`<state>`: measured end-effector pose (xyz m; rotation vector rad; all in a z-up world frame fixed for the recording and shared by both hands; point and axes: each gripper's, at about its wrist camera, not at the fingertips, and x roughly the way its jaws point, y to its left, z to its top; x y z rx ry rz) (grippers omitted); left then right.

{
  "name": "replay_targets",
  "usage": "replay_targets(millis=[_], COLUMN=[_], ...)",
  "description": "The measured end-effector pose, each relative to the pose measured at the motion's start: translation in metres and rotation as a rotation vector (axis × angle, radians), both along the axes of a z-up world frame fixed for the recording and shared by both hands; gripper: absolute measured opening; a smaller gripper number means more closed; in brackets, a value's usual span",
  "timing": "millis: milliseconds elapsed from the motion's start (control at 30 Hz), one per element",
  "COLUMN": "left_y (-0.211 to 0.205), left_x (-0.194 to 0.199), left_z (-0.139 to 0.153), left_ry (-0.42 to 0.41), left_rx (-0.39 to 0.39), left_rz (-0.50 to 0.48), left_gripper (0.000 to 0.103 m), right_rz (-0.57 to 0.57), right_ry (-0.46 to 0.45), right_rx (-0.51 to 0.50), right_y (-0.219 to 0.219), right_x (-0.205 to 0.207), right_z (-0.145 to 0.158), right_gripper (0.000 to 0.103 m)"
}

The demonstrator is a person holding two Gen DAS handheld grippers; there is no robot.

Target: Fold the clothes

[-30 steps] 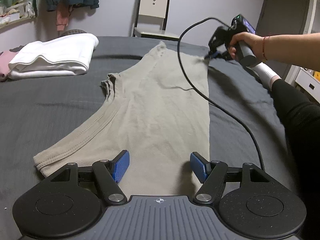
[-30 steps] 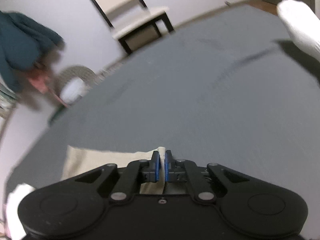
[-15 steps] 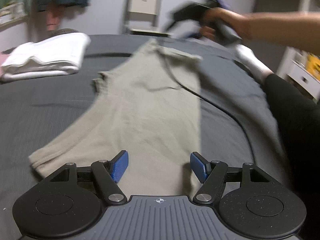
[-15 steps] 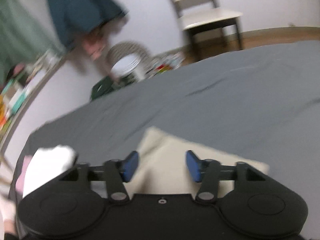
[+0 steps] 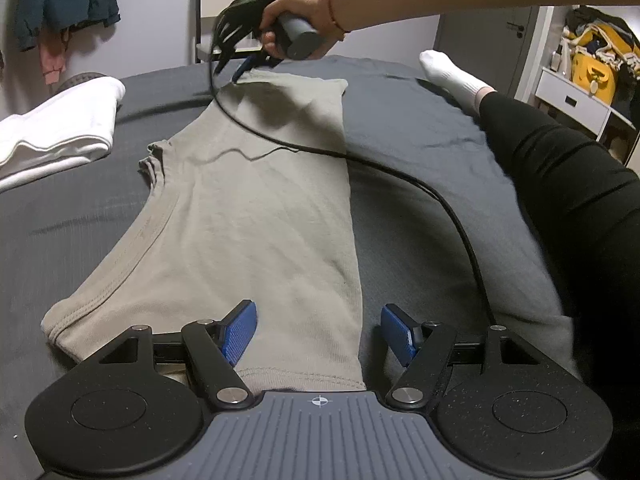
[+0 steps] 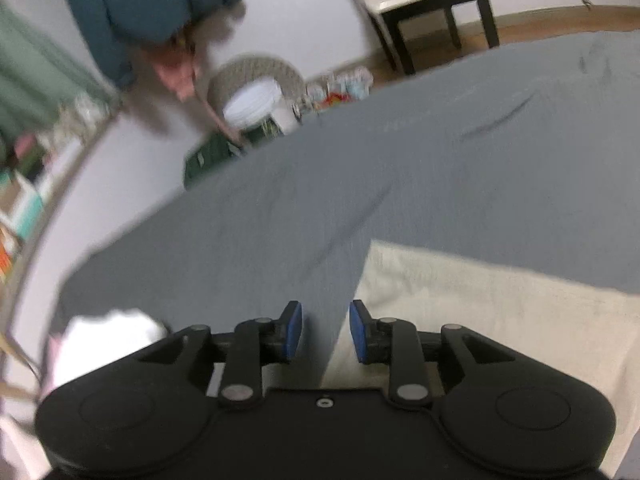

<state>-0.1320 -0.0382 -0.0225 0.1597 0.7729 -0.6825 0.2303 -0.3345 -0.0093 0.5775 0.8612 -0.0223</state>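
Note:
A beige shirt (image 5: 256, 208), folded lengthwise, lies flat on the dark grey bed (image 5: 420, 128). My left gripper (image 5: 318, 332) stands open over the shirt's near hem, with its right finger just past the folded edge. A hand holds my right gripper (image 5: 248, 66) at the shirt's far left corner. In the right wrist view that gripper (image 6: 325, 332) is open by a narrow gap. The shirt's edge (image 6: 480, 320) lies below its right finger and bare bed sheet (image 6: 360, 184) shows below the left one. Nothing is pinched.
A stack of folded white clothes (image 5: 60, 128) sits at the bed's left. A black cable (image 5: 400, 176) trails across the shirt and bed. The person's leg (image 5: 560, 184) and socked foot (image 5: 448, 72) lie at the right. A chair (image 5: 228, 0) stands beyond the bed.
My right gripper let go of the shirt's far right corner, opened, and swung left to the far left corner; its gap is narrower than half a second ago. The left gripper stays open.

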Motion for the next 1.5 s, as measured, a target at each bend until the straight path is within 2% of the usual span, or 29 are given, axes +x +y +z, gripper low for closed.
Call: replay_targets(millis=[33,100,200,300,367,433,500,567,633,700,733,833,933,1033,1067,1133,1167,1200,1333,1367,1433,1500], left_y=[0.001,0.004,0.005,0.003,0.003,0.003,0.003,0.006,0.009,0.012,0.013,0.013,0.014,0.018,0.020,0.022,0.023,0.023,0.025,0.025,0.028,0.033], left_x=[0.000,0.002,0.002,0.001,0.001,0.002,0.003,0.004,0.006,0.005,0.005,0.000,-0.002,0.001,0.002,0.003,0.004,0.004,0.005,0.005,0.007,0.009], left_z=[0.000,0.001,0.000,-0.001,-0.002,-0.002,-0.003,-0.003,-0.004,-0.005,-0.006,-0.006,-0.007,-0.006,-0.006,-0.006,-0.006,-0.006,-0.005,-0.004,-0.002,0.002], left_ry=[0.005,0.018,0.026,0.023,0.027,0.033,0.039,0.049,0.060,0.070,0.070,0.057,0.049,0.065,0.071,0.077,0.079,0.080,0.075,0.075,0.064,0.035], left_rx=[-0.006,-0.014,-0.009,0.003,-0.007,-0.021,-0.036,-0.059,-0.084,-0.105,-0.107,-0.067,-0.046,-0.068,-0.081,-0.098,-0.106,-0.111,-0.138,-0.147,-0.177,-0.209], left_rz=[0.004,0.015,0.018,0.014,0.008,0.005,0.013,0.021,0.027,0.028,0.022,-0.021,-0.049,-0.046,-0.042,-0.033,-0.029,-0.025,0.001,0.010,0.041,0.082], left_gripper=[0.069,0.070,0.070,0.071,0.079,0.083,0.083,0.083,0.083,0.083,0.083,0.083,0.083,0.083,0.083,0.083,0.083,0.083,0.083,0.083,0.083,0.083], right_rz=[-0.010,-0.034,-0.084,-0.159,-0.193,-0.207,-0.203,-0.200,-0.187,-0.140,-0.118,-0.092,-0.189,-0.250,-0.246,-0.226,-0.216,-0.197,-0.065,-0.032,0.028,0.068], right_ry=[-0.016,-0.022,-0.004,0.041,0.076,0.082,0.085,0.063,0.017,0.015,0.024,0.014,0.011,0.028,0.012,-0.015,-0.029,-0.046,-0.134,-0.157,-0.223,-0.309], right_rx=[-0.006,-0.046,-0.116,-0.130,-0.076,0.008,0.120,0.169,0.171,0.208,0.208,0.094,0.045,0.075,0.089,0.084,0.077,0.067,0.011,0.002,-0.026,-0.056], right_y=[-0.008,-0.032,-0.074,-0.112,-0.127,-0.137,-0.144,-0.145,-0.142,-0.142,-0.140,-0.132,-0.143,-0.153,-0.154,-0.152,-0.151,-0.149,-0.136,-0.130,-0.119,-0.107], right_x=[-0.004,-0.018,-0.046,-0.083,-0.100,-0.114,-0.125,-0.129,-0.130,-0.126,-0.122,-0.113,-0.117,-0.123,-0.126,-0.134,-0.139,-0.144,-0.170,-0.176,-0.196,-0.216], right_z=[0.005,0.016,0.022,0.014,0.002,-0.013,-0.028,-0.037,-0.039,-0.043,-0.043,-0.029,-0.022,-0.033,-0.034,-0.028,-0.025,-0.020,0.009,0.016,0.034,0.053], right_gripper=[0.030,0.041,0.044,0.046,0.047,0.047,0.047,0.046,0.034,0.008,0.006,0.004,0.003,0.002,0.006,0.022,0.040,0.047,0.048,0.052,0.064,0.084])
